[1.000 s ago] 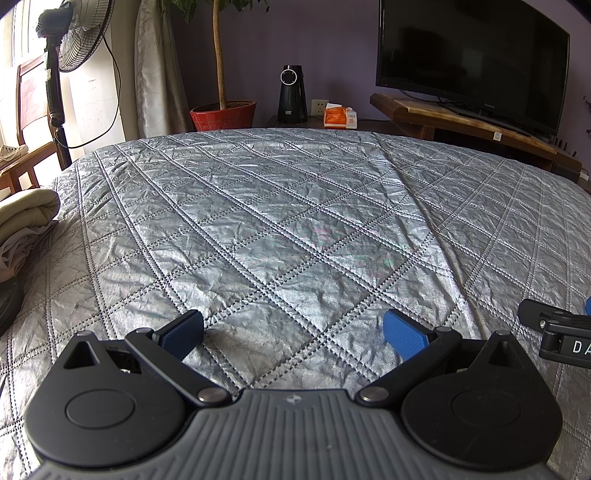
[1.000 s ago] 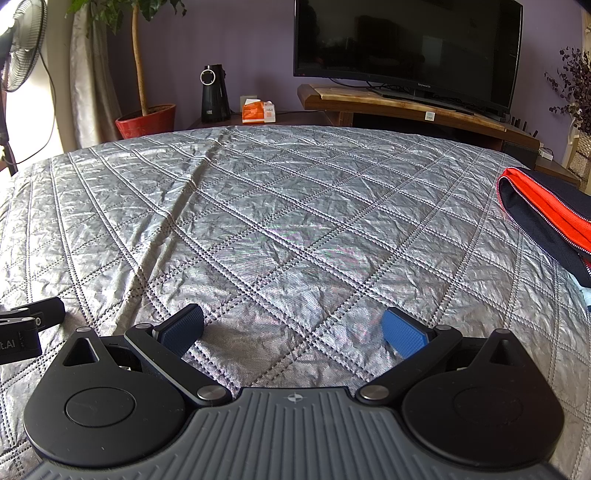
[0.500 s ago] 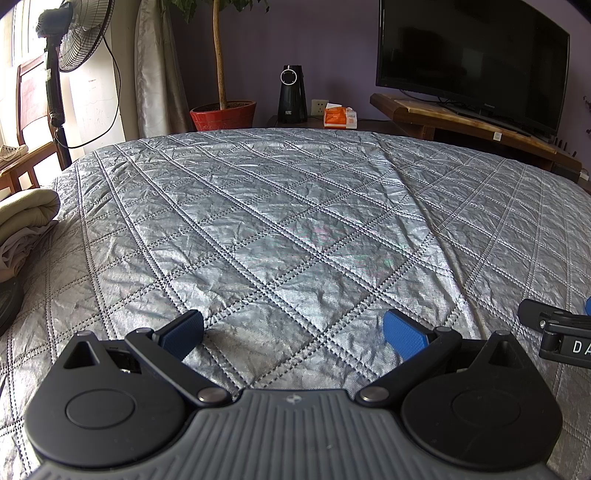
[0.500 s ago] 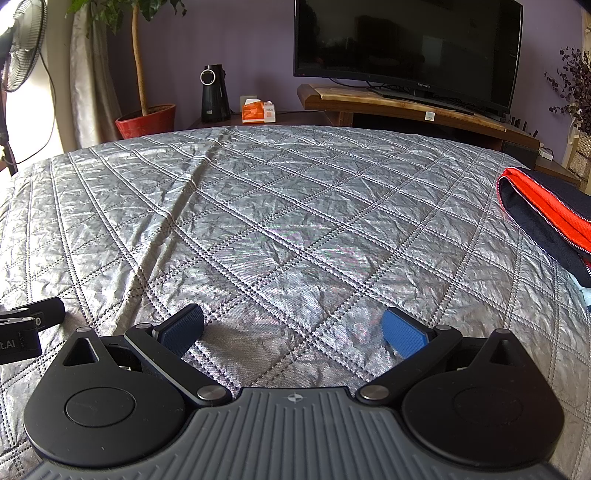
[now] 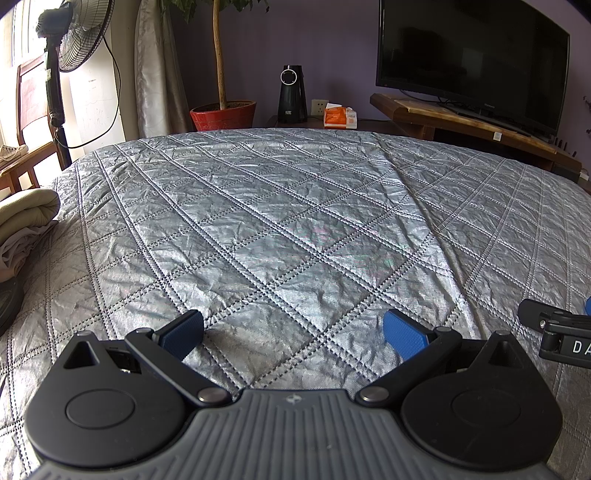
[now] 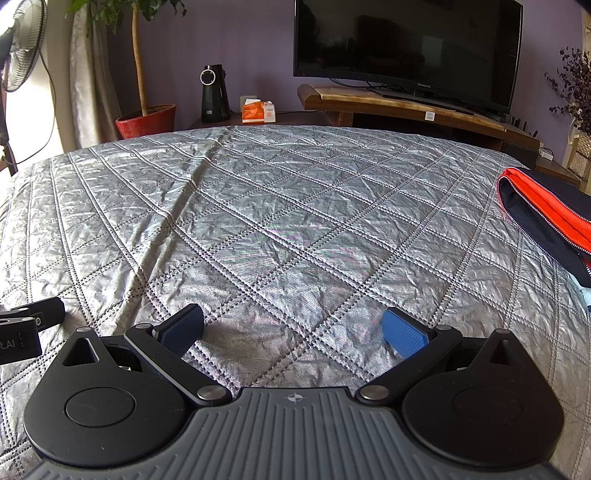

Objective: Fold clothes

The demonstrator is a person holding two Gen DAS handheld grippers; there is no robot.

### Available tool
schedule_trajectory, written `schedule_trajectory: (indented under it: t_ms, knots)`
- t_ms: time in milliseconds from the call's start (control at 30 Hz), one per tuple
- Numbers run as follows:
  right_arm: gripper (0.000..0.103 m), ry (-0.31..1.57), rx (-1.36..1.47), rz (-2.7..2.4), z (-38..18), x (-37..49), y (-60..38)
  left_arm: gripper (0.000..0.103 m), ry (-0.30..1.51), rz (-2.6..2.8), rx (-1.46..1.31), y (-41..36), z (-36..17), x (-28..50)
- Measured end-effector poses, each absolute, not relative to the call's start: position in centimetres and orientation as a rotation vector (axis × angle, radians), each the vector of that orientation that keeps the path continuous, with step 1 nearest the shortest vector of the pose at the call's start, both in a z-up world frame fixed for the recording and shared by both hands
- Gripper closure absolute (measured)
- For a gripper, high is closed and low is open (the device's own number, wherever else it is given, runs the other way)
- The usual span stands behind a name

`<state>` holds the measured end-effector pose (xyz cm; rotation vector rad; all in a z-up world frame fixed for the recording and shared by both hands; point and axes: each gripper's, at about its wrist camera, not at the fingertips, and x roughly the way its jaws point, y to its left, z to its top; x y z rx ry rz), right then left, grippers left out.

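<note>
Both hand-held grippers rest low over a silver quilted bedspread (image 5: 295, 221), side by side. In the left wrist view, the left gripper (image 5: 293, 334) has its blue pads (image 5: 183, 334) spread wide apart, with only bedspread between them. At 3 o'clock in that view, the black edge of the right gripper (image 5: 554, 332) shows just beside it. In the right wrist view, the right gripper (image 6: 293, 332) is likewise spread wide, pinching nothing.

Clothes lie at the edges of the bed. A navy and orange garment (image 6: 546, 214) with a zipper lies at 3 o'clock in the right wrist view, well apart from the pads. A beige folded pile (image 5: 22, 225) sits at 9 o'clock in the left wrist view.

Beyond the bed, at 12 o'clock, stand a dark television (image 6: 406, 48) on a wooden stand (image 6: 399, 105), a black speaker (image 5: 291, 94), an orange tissue box (image 5: 340, 117), and a red plant pot (image 5: 223, 114). A standing fan (image 5: 74, 33) is at 10 o'clock.
</note>
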<state>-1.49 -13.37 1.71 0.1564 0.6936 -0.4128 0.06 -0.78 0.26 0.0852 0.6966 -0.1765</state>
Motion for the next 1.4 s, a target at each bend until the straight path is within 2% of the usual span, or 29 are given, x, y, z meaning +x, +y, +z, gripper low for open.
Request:
schedule_trajectory:
  t_ms: [1400]
  knots:
    - [0.000,0.693,0.156,-0.413,1.7,-1.5,-13.4,0.001,0.685,-0.301,0.049,0.4,0.1,1.9]
